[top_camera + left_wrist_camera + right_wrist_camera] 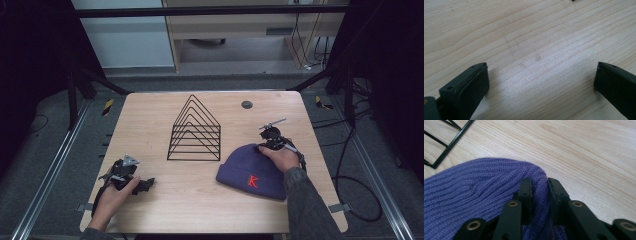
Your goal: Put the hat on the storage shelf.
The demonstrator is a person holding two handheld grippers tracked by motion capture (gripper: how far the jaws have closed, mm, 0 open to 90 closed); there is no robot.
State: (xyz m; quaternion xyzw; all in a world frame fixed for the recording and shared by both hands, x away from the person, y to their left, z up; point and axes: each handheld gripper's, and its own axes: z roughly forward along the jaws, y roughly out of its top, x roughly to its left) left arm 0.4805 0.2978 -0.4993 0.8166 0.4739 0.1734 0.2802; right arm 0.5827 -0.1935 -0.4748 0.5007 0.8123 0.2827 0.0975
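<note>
Table [150,125]: pale wood grain, rounded corners, dark floor all around; broad bare wood lies ahead of the left gripper.
Rack [195,131]: black wire, nested triangles, well left of the right gripper, with open wood between.
Hat [252,172]: purple ribbed knit, soft dome, red letter; it lies under the right gripper, near the table's right edge.
Right gripper [539,183]: jaws pinched on a fold at the hat's rim.
Left gripper [541,75]: jaws wide apart, holding nothing, low over the wood.
</note>
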